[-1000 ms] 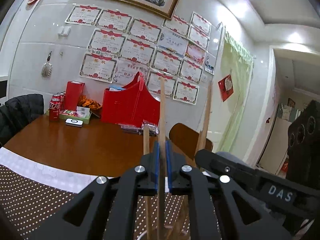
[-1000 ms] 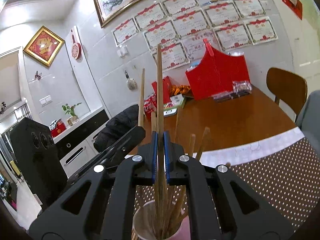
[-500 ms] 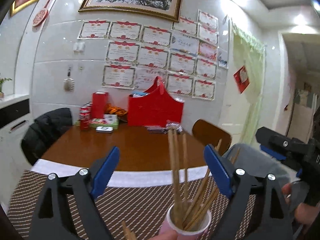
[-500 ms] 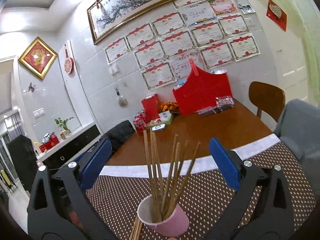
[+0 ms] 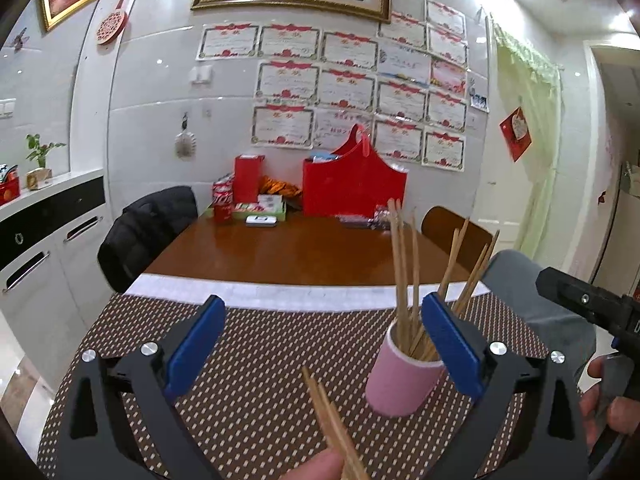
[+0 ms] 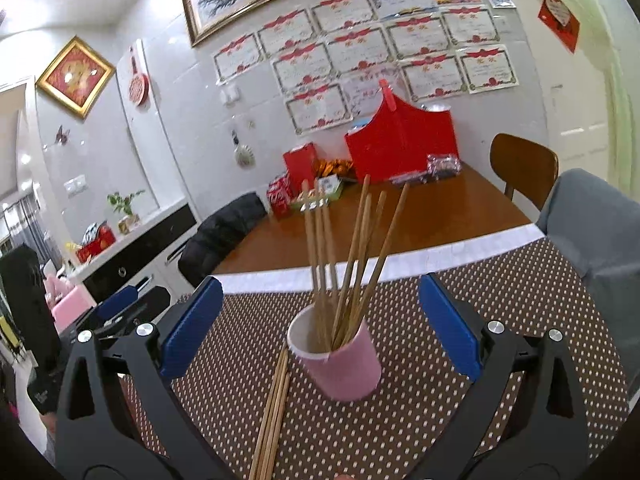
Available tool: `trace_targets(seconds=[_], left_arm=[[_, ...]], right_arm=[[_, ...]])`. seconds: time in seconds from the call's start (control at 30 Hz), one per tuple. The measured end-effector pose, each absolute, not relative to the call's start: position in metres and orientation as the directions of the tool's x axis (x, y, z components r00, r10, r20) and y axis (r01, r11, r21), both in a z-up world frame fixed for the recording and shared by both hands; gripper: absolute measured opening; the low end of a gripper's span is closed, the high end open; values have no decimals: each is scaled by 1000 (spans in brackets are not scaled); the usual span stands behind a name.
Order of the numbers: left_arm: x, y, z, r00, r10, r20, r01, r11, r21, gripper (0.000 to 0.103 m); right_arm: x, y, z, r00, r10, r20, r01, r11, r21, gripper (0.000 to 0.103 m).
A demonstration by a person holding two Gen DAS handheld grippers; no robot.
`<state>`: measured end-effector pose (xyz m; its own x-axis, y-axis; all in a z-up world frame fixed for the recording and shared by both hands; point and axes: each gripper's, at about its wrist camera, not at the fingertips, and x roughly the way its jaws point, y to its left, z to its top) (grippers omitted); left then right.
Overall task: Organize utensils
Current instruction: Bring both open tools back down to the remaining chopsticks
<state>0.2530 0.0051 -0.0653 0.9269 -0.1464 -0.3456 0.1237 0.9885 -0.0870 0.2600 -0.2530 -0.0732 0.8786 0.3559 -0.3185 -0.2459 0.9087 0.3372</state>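
Both grippers are now hanging released, fingers spread wide, where a second ago each was clenching a wooden chopstick over the pink paper cup (image 6: 340, 364). Those sticks are standing among the upright wooden chopsticks (image 6: 344, 264) in the cup on the dotted brown worktop mat (image 6: 500, 420); loose wooden chopsticks (image 6: 274, 412) are lying just beside it, awaiting pickup.

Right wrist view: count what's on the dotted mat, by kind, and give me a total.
On the mat:
Pink cup: 1
Chopsticks standing in the cup: 6, as far as they can be told apart
Loose chopsticks lying beside the cup: about 4; they overlap
Total: about 11
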Motion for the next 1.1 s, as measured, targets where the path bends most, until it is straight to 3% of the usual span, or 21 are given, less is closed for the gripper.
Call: trace_targets(seconds=[0.53,0.73,1.1], left_arm=[[245,29,-132,837,-44,-545,13,998,-60,100],[260,19,-167,759,-17,-651,20,1000,-3,100],[281,-4,-221,648,21,-762,32,998,54,100]], right_arm=[[249,-227,-124,785,396,-475,-260,908,328,97],[254,-226,-149,748,400,-530,-244,908,341,97],[261,-233,-179,699,404,-590,-216,906,364,97]])
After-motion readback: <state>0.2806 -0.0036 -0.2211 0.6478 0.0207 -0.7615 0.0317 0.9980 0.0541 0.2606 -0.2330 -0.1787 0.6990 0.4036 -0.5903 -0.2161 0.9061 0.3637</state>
